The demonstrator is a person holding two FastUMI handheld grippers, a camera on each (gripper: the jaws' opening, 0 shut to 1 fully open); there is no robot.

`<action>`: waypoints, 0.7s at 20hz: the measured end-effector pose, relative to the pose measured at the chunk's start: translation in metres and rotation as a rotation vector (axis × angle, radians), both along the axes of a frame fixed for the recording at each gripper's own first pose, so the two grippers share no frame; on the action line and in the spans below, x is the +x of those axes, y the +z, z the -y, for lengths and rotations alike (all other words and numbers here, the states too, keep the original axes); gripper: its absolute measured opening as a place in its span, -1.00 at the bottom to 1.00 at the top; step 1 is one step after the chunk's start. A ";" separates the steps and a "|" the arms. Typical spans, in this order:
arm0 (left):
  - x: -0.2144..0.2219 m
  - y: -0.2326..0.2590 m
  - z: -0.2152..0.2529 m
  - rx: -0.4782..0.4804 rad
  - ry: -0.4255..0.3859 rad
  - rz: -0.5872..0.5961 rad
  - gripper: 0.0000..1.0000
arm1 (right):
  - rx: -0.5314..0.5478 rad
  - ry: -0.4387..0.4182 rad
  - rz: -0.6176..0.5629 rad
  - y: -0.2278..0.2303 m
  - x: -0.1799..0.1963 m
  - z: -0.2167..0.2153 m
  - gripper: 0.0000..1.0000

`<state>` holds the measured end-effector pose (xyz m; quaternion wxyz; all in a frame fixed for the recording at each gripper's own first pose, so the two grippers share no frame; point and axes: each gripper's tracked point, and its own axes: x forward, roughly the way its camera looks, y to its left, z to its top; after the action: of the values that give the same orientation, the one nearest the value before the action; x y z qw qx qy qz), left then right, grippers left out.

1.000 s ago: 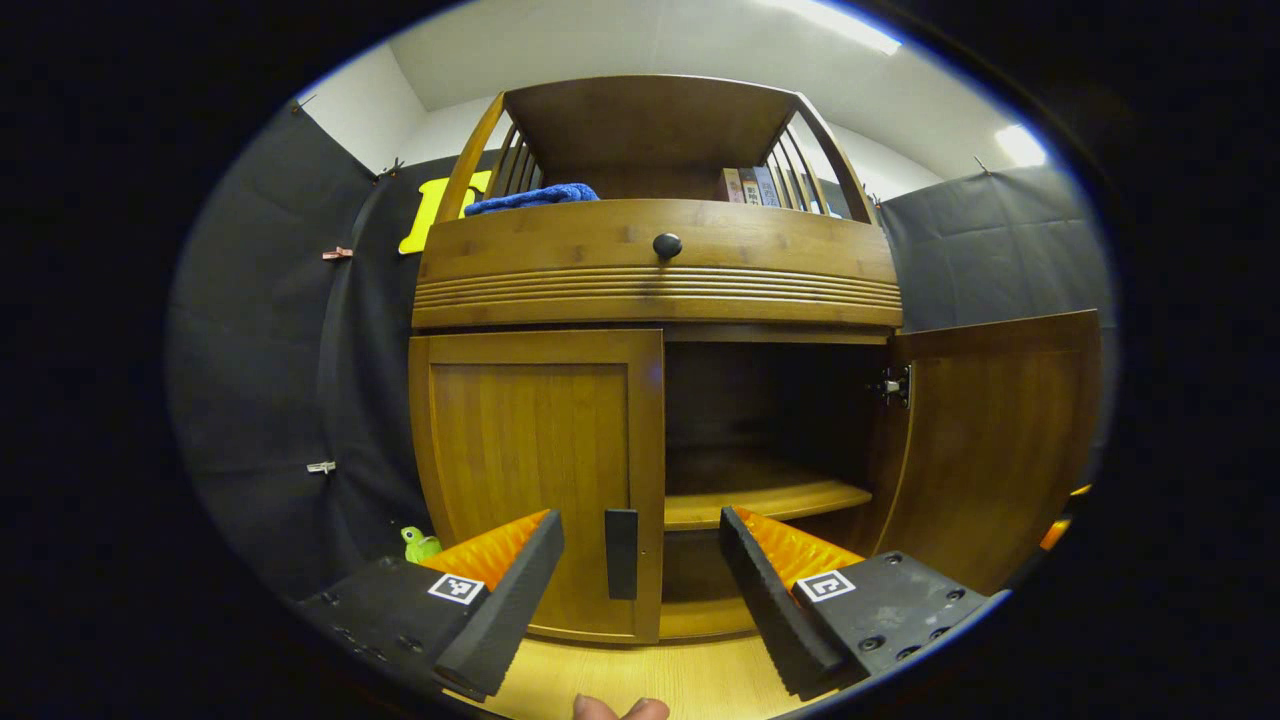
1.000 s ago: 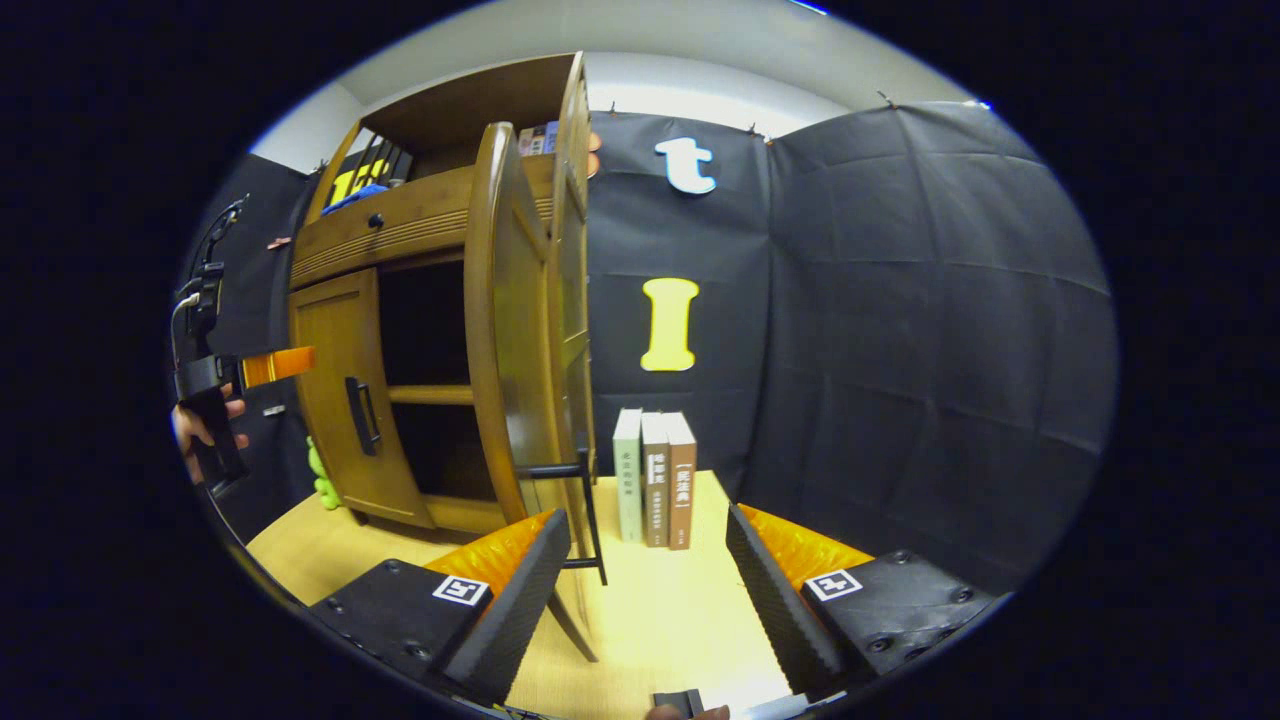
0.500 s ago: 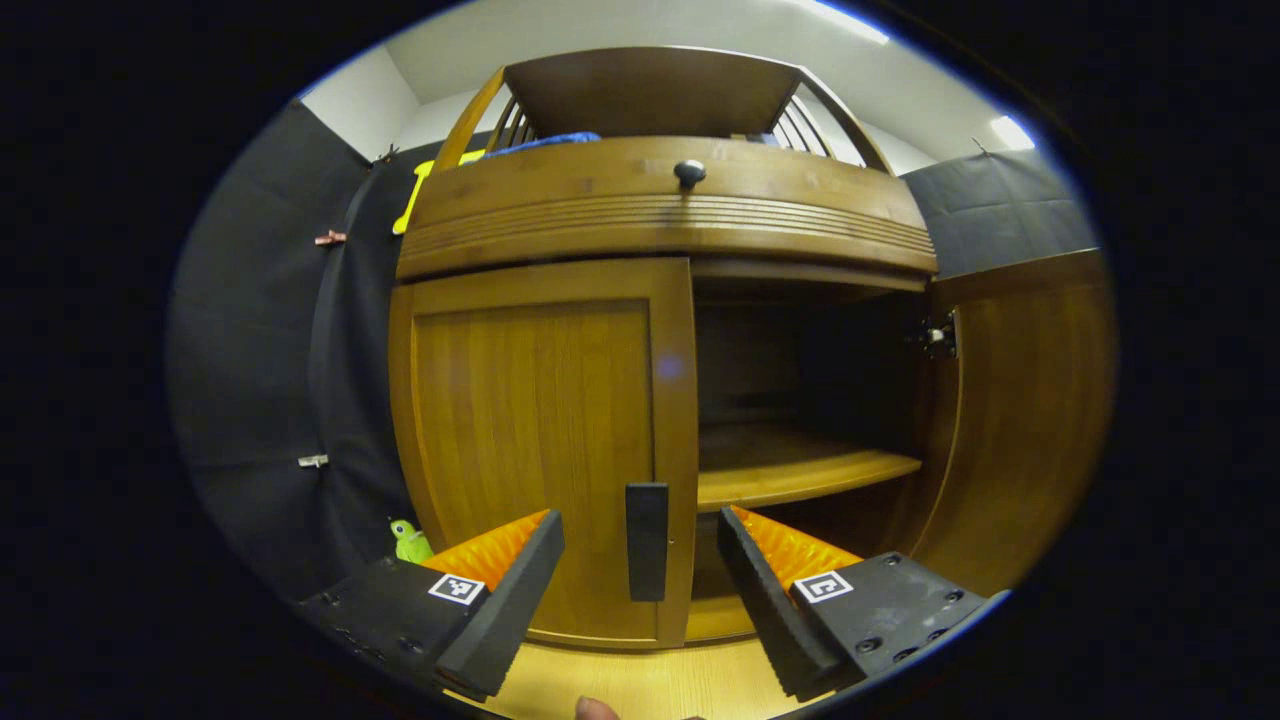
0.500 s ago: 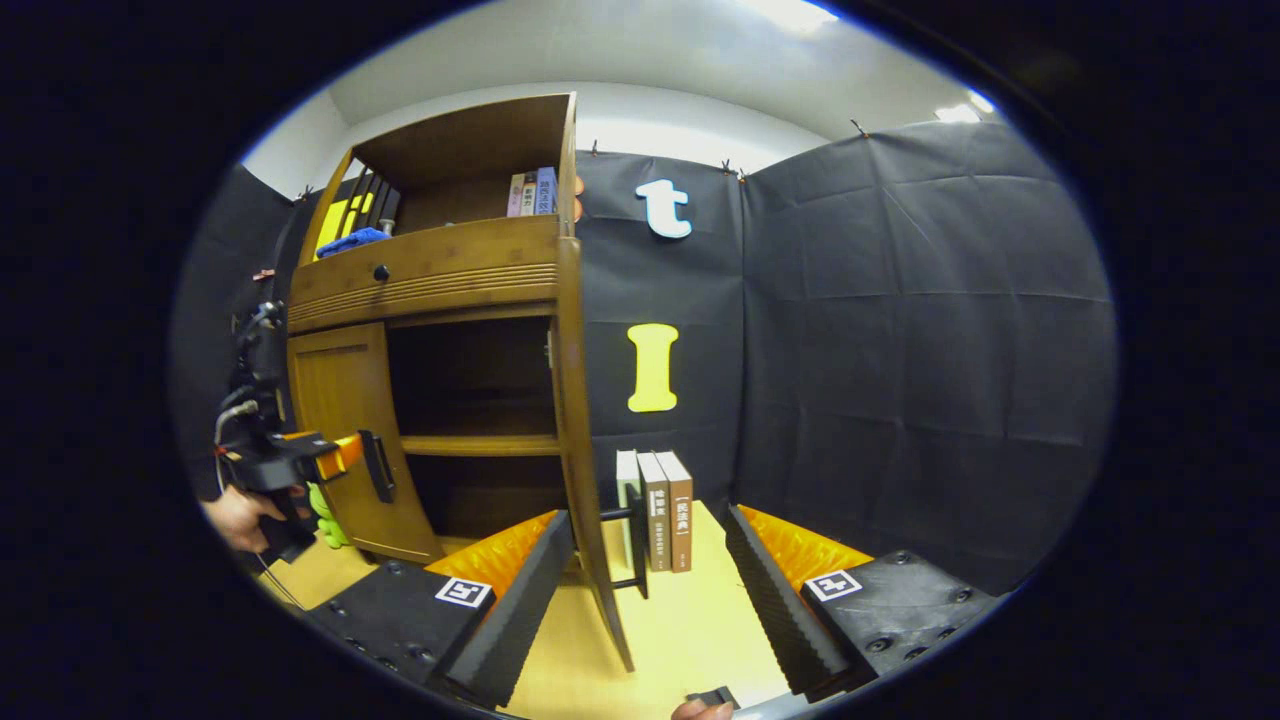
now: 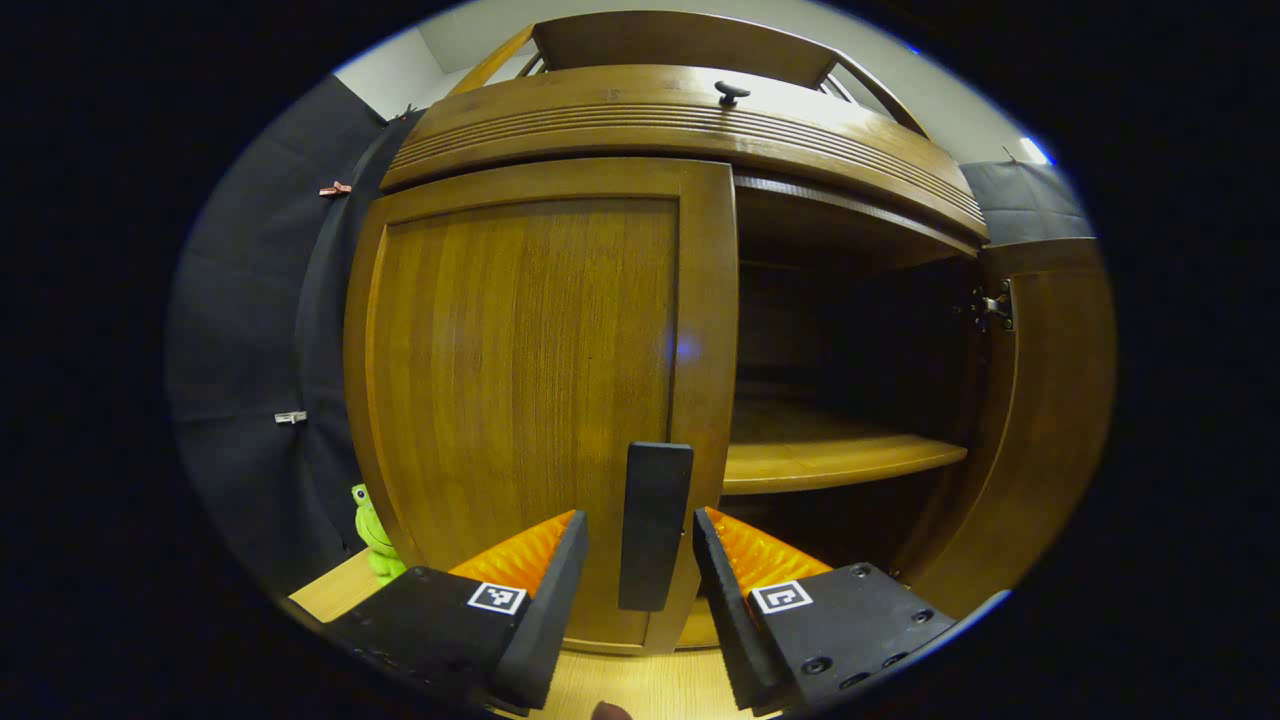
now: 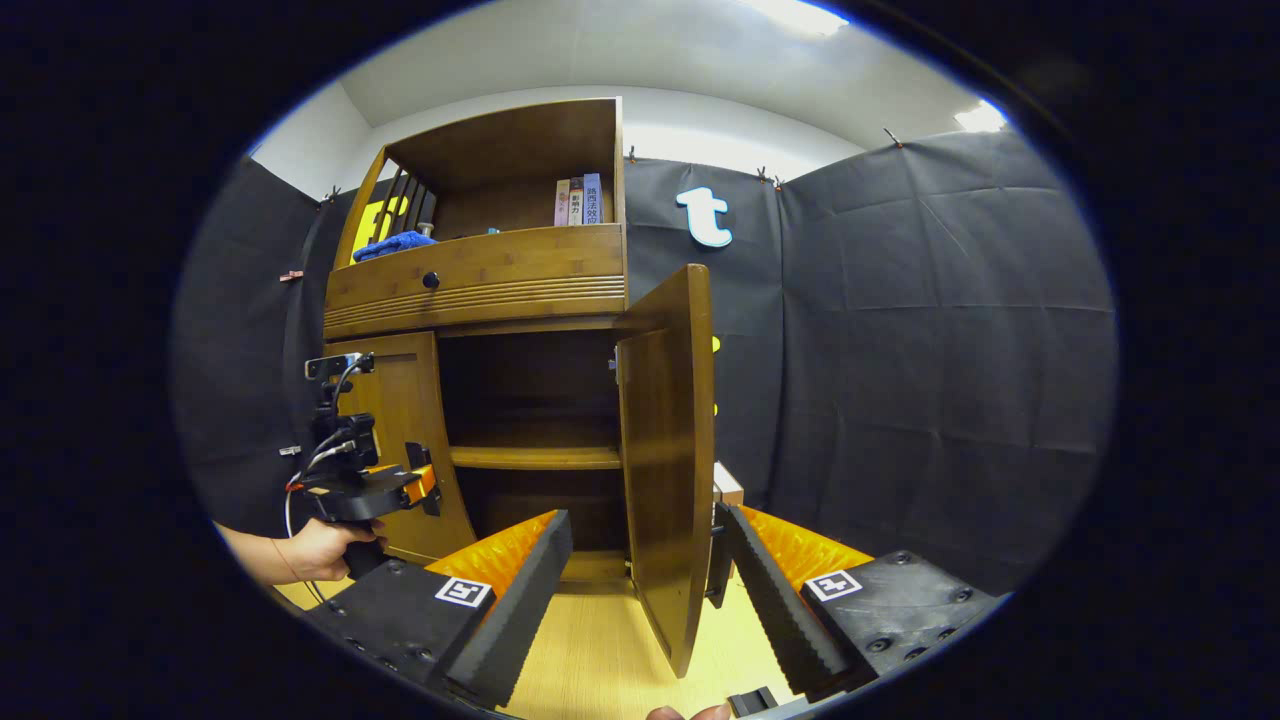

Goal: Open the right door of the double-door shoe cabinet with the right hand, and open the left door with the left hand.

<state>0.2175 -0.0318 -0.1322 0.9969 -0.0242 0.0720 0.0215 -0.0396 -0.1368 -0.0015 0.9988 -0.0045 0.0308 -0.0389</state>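
Left gripper view: left gripper (image 5: pixel 628 590) gaping either side of the closed brown wooden left door's (image 5: pixel 530 390) black bar handle (image 5: pixel 654 525); right gripper (image 6: pixel 648 590) wide, straddling the swung-open right door (image 6: pixel 668 470).

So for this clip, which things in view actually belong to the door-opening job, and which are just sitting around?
Part of the job:
- left door, closed
- its handle, between the left gripper fingers
- right door, swung open
- right gripper, open

Just lying about:
- green toy by the cabinet
- blue cloth and books on the top shelf
- drawer knob
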 end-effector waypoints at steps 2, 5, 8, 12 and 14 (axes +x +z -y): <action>0.009 -0.006 -0.003 0.012 0.000 -0.013 0.29 | -0.019 0.000 -0.004 -0.003 -0.002 -0.001 0.84; 0.012 -0.012 0.006 0.013 -0.005 -0.016 0.05 | -0.038 -0.002 -0.003 -0.004 -0.004 -0.003 0.84; 0.011 -0.017 0.005 0.067 0.017 -0.044 -0.26 | -0.039 -0.010 -0.006 -0.005 -0.008 -0.001 0.90; 0.007 -0.020 0.004 0.054 0.008 -0.075 -0.35 | -0.054 -0.014 -0.008 -0.006 -0.015 -0.003 0.97; -0.002 -0.017 0.002 0.064 -0.003 -0.083 -0.41 | -0.056 -0.011 -0.002 -0.004 -0.018 -0.005 0.97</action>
<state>0.2151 -0.0340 -0.1492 0.9933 0.0088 0.1125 0.0231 -0.0577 -0.1320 -0.0059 0.9980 -0.0323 0.0309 -0.0454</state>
